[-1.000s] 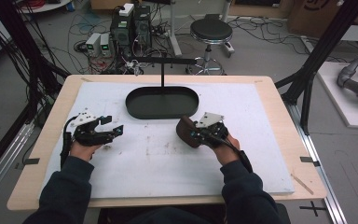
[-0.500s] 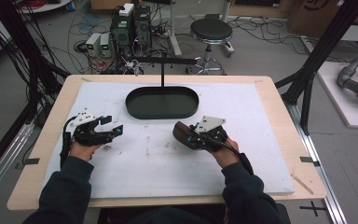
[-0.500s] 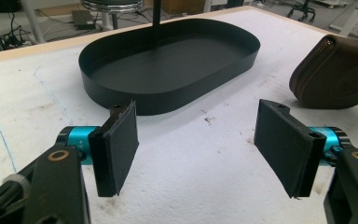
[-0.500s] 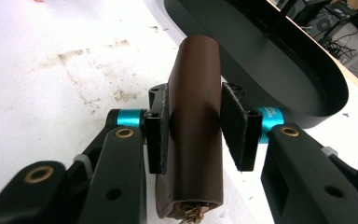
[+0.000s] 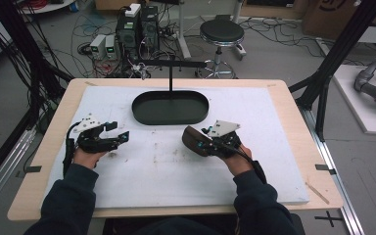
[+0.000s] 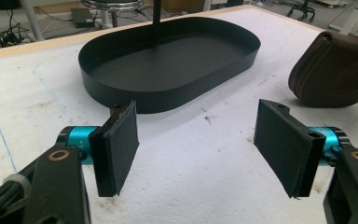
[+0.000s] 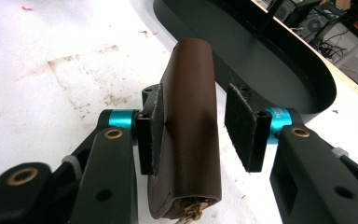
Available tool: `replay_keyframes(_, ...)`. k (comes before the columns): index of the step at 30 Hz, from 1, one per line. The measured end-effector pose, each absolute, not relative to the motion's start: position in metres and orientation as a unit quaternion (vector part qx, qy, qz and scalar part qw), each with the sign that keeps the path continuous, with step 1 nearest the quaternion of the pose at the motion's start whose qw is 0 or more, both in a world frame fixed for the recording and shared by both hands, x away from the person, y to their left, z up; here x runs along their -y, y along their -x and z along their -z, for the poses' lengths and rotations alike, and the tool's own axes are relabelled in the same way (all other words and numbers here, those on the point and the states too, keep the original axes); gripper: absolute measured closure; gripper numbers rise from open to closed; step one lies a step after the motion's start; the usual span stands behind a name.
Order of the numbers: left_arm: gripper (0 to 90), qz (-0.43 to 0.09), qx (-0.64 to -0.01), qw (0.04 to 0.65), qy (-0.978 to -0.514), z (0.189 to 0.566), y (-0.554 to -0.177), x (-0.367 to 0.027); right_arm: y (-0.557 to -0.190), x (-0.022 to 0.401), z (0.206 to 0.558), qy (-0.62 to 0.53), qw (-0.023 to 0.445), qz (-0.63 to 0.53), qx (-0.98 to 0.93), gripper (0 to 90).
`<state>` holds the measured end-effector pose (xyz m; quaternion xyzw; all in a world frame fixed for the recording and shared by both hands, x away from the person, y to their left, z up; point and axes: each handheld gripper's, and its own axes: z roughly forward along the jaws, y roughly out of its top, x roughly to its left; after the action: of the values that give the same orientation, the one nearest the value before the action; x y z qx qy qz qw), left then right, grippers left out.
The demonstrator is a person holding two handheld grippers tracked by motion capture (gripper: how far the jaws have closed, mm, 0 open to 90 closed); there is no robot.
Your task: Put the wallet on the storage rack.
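I am working with one brown leather zip pouch (image 7: 189, 126), which is standing on its edge on the white mat (image 5: 166, 171), just short of the black oval tray (image 5: 170, 107). My right gripper (image 7: 196, 123) has just been opening: one pad (image 7: 151, 126) is still touching the pouch's side while the other (image 7: 242, 128) is standing clear with a gap, so I am no longer clamping it. I judge I am letting it go here, beside the tray rather than in it.

My left gripper (image 6: 200, 149) is hanging spread wide over bare mat with nothing between its jaws, aimed toward the tray and pouch, probably waiting to take over.

Counting: one pouch, one tray with one upright post (image 5: 170, 78) rising from it, two grippers, one mat on one wooden table (image 5: 298, 112).
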<state>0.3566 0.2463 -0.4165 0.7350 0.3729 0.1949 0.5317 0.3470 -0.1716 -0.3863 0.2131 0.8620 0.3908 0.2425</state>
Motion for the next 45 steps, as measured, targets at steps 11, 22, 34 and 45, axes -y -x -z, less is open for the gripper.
replay_keyframes(11, 30.4, -0.195, -0.366, 0.532, -0.739, 0.417, -0.356, -0.245, -0.363, 0.177, 0.406, -0.262, 0.16, -0.411, -0.858, 38.1)
replay_keyframes(22, 25.2, -0.197, -0.347, 0.547, -0.736, 0.416, -0.356, -0.242, -0.367, 0.16, 0.41, -0.235, 0.151, -0.408, -0.869, 64.7)
replay_keyframes(34, 20.8, -0.215, -0.34, 0.542, -0.738, 0.414, -0.353, -0.243, -0.405, 0.147, 0.379, -0.252, 0.136, -0.444, -0.849, 65.6)
replay_keyframes(45, 20.8, -0.226, -0.335, 0.536, -0.741, 0.415, -0.353, -0.242, -0.475, 0.125, 0.372, -0.292, 0.128, -0.464, -0.827, 65.4)
